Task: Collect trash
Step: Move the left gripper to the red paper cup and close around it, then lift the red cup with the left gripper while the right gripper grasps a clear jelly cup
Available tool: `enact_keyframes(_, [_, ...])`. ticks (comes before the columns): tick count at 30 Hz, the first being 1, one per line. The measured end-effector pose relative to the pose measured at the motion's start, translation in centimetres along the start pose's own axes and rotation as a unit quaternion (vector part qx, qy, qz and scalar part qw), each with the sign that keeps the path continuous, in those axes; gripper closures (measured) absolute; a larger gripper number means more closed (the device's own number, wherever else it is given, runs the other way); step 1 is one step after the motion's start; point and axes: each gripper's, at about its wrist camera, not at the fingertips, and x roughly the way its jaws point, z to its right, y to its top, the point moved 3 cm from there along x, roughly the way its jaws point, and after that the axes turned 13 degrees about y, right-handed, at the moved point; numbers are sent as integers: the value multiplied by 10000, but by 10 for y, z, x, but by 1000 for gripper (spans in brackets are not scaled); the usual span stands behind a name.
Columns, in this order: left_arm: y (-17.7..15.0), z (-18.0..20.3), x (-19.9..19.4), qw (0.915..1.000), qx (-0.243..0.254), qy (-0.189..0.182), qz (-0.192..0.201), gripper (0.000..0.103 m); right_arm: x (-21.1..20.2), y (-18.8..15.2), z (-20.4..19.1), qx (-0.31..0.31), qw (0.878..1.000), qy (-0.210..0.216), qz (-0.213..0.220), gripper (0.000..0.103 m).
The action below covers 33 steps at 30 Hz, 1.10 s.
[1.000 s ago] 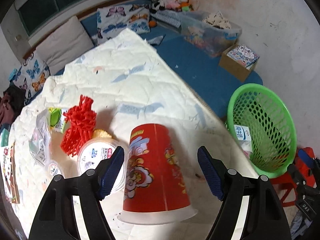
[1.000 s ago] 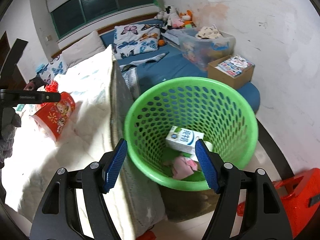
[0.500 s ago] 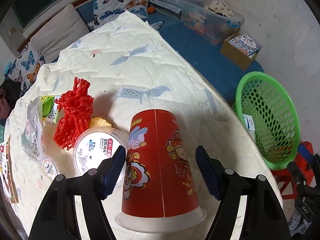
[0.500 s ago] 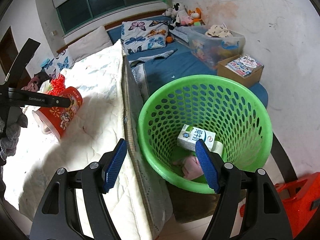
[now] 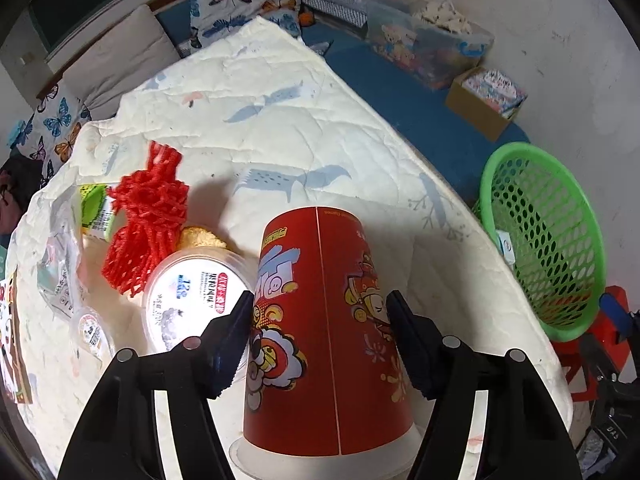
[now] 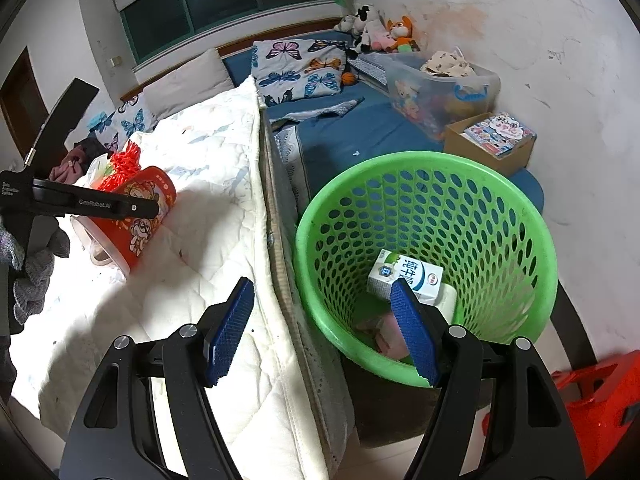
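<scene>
A large red paper cup is being straddled by the left tongs, whose jaws are closing with the cup between them; the blue pads are lying at the cup's two sides, and it cannot be told whether they are pressing on it yet. The cup is lying on its side on a white quilt, its white rim and open mouth turned toward the tongs and its narrower base pointing away. Its wall is being shown as bright red, printed with a cartoon figure, yellow swirls and white clouds, with a thin seam line running along its length. Just left of the left tongs, a round clear tub with a printed lid is lying beside the cup, and a red mesh net is lying beyond the tub. The right tongs are being held half open with nothing between the pads, over the edge of the quilt. Just ahead and to the right of them, a green basket is standing beside the bed, with a white milk carton lying inside it.
</scene>
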Motion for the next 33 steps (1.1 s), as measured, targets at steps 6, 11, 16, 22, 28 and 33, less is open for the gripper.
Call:
enact_keyframes(6, [-14,-19,-32,9955,-551,-326,692,39,1,-2,-8,-56,10000,31,-7,32])
enact_keyframes(11, [-32,-39,-59,9797,-1100,-638,1548,39,2,-2,-20,-104,9999,114,31,32])
enact_keyframes(16, [-49,-53,-64,9635,-1434,-1029,2015,39,6,-2,-34,-190,9997,182,8,32])
enact_keyframes(22, [-55,-70,-69,9564,-1662,-1084,2145,39,10,-2,-50,-343,9990,286,-47,32])
enact_keyframes(28, [-54,-96,-83,9469,-1946,-1069,2324,39,17,-3,-77,-520,9967,606,-145,32])
enact_keyframes(33, [-59,-118,-101,9412,-2099,-908,2487,39,24,-7,-107,-741,9931,876,-230,32])
